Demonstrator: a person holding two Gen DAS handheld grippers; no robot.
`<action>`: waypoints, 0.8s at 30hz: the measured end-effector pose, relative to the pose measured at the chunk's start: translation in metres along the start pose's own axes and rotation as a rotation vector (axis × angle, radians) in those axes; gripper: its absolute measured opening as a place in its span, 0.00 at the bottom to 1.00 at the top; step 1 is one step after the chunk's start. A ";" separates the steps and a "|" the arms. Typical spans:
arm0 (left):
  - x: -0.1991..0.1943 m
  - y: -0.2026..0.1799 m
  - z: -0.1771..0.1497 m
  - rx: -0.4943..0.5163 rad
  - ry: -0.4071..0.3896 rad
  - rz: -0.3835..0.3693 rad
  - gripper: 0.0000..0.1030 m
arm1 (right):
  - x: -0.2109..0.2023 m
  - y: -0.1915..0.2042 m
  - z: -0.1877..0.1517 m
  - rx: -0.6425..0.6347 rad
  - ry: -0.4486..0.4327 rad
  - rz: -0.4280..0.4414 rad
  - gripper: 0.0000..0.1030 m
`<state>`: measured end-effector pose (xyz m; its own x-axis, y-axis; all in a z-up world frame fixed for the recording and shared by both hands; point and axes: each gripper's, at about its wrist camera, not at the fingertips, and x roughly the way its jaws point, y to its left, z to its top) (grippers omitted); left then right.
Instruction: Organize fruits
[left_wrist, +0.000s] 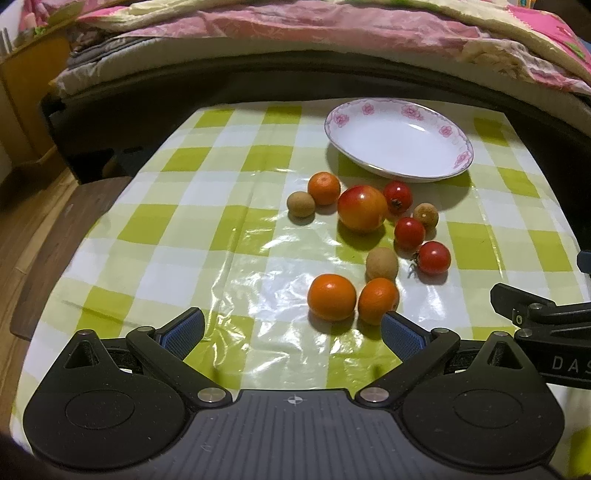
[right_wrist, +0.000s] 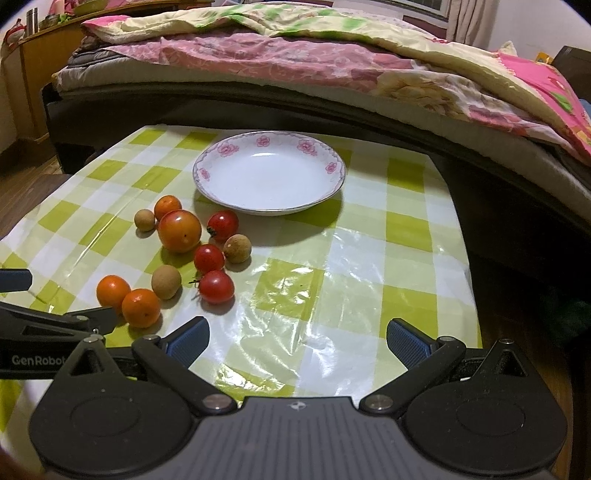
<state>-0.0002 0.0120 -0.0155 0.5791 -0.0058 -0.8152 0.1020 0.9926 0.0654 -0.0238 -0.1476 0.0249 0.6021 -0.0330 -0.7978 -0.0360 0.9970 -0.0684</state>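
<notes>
Both the left gripper (left_wrist: 291, 328) and right gripper (right_wrist: 297, 339) hovered low with jaws apart and empty over the green-checked plastic-covered surface (right_wrist: 369, 258), every loose small round fruit (left_wrist: 362, 208) unsorted beside the bare white floral-rimmed plate (right_wrist: 269, 177), nothing yet done.

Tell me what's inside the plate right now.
Nothing shows in the plate: its white bowl is bare in both views. All the fruit lies on the tablecloth in front of it. Only the cloth under the plate is hidden. Both grippers, left and right, are open.
</notes>
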 end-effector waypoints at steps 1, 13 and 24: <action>0.000 0.001 0.000 -0.003 0.001 -0.001 1.00 | 0.000 0.001 0.000 -0.004 0.001 0.004 1.00; 0.001 0.011 0.000 -0.014 0.009 -0.010 1.00 | 0.002 0.010 0.002 -0.028 -0.002 0.064 0.94; 0.000 0.027 -0.004 -0.039 0.022 -0.002 0.99 | 0.005 0.026 0.008 -0.064 0.007 0.166 0.71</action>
<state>-0.0003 0.0397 -0.0159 0.5613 -0.0053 -0.8276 0.0715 0.9965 0.0421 -0.0158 -0.1212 0.0239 0.5780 0.1311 -0.8054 -0.1855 0.9823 0.0267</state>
